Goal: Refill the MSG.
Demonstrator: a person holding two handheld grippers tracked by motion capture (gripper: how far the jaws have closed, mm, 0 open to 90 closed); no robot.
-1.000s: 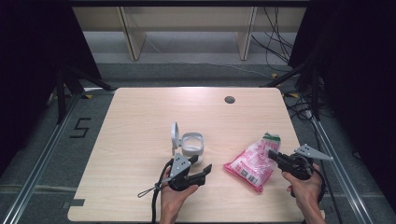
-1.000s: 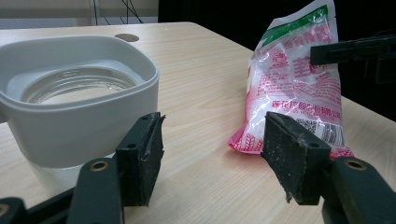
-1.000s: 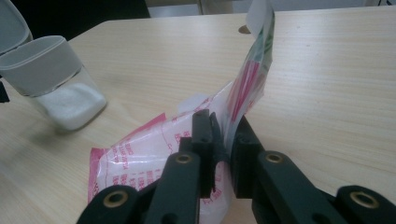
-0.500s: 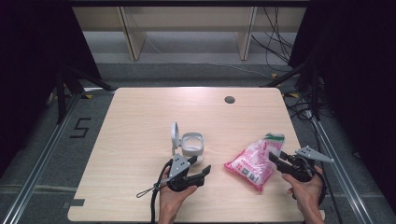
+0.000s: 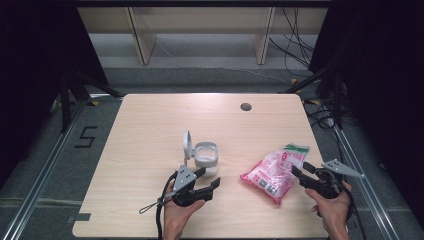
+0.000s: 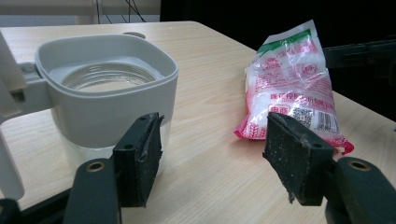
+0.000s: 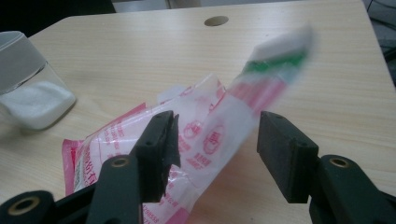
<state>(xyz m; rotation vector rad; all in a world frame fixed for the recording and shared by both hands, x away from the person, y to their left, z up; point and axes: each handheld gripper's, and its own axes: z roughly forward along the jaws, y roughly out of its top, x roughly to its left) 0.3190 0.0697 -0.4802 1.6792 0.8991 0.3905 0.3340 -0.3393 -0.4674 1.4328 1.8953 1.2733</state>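
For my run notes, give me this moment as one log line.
right tongs: open, jaws just opening, pink bag between them on table | left tongs: open, holding nothing, beside white container, lid up

Pink bag (image 7: 187, 140) top end smeared in right gripper view, I can't read print there. Bag's near end cut off by bottom edge behind fingers (image 7: 156, 149). Grey-rimmed jar (image 7: 23, 70) cropped at left edge, I see glass wall and white contents only. In left gripper view, jar's hinged lid (image 6: 7, 93) runs off left edge. Bag lettering (image 5: 272, 172) too small in high view. My forearms cut by bottom edge.
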